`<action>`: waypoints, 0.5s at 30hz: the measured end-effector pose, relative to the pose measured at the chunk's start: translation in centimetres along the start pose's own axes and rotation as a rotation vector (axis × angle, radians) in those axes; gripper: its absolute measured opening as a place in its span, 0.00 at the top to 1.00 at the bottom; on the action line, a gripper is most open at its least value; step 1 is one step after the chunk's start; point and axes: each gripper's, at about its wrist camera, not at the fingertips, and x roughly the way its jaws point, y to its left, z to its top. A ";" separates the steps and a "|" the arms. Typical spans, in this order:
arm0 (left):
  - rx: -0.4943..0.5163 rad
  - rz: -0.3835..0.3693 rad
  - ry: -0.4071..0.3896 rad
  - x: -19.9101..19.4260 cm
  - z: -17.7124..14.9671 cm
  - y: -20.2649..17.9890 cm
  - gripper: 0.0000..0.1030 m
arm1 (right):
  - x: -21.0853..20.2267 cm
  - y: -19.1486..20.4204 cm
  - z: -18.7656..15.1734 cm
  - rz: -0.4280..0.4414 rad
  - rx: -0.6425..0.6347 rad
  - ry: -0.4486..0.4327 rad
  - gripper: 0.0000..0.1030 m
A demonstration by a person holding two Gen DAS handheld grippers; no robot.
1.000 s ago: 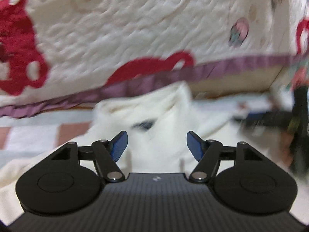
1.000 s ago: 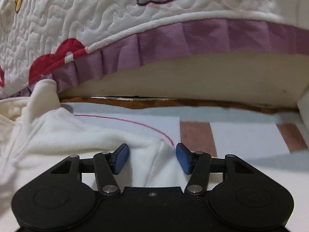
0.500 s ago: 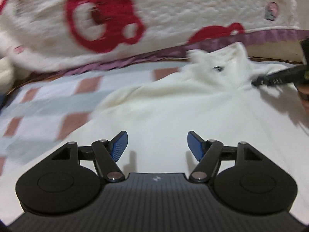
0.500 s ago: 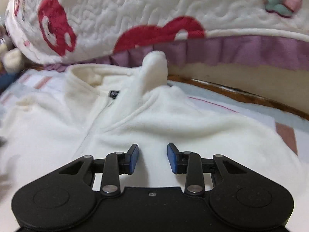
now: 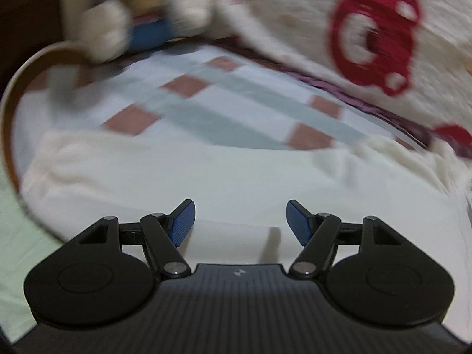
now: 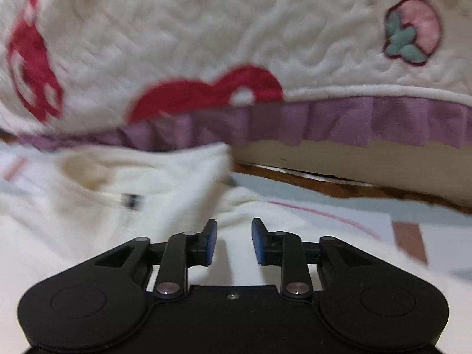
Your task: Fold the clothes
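A: Nearest first. The left claw [image 5: 240, 221] has its jaws spread wide with nothing between them, above the cream fleece jacket [image 5: 183, 177], which lies spread on the checked bed sheet [image 5: 206, 100].

B: And the right claw [image 6: 233, 242]?

A: Its jaws have just been closing to a narrow gap. Fleece lies under and between the pads, but I can't see them pressing on it, so I'd call it open and not yet pinching, near the collar [image 6: 165, 165].

B: How should the fold go?

A: I'd say pinch a single layer at the shoulder with the right, take the sleeve or hem with the left, and keep the cloth taut.

B: Behind it?

A: The quilted blanket [image 6: 206, 35] with its purple frill. A small dark tag [image 6: 131, 201] sits by the zip; its writing is too blurred to read.
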 end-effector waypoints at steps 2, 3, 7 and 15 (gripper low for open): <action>-0.093 0.045 -0.008 -0.2 0.4 1.9 0.34 | -1.8 2.0 -1.0 0.080 -0.015 -0.010 0.65; -0.152 0.066 -0.008 -0.3 0.5 2.9 0.34 | -2.6 3.4 -1.6 0.116 -0.038 -0.010 0.65; -0.342 0.099 0.029 -1.0 0.3 6.6 0.34 | -5.3 9.0 -4.4 0.269 -0.102 0.001 0.61; -0.562 -0.108 0.165 -0.9 -2.6 9.8 0.34 | -9.2 19.5 -9.5 0.526 -0.264 0.109 0.58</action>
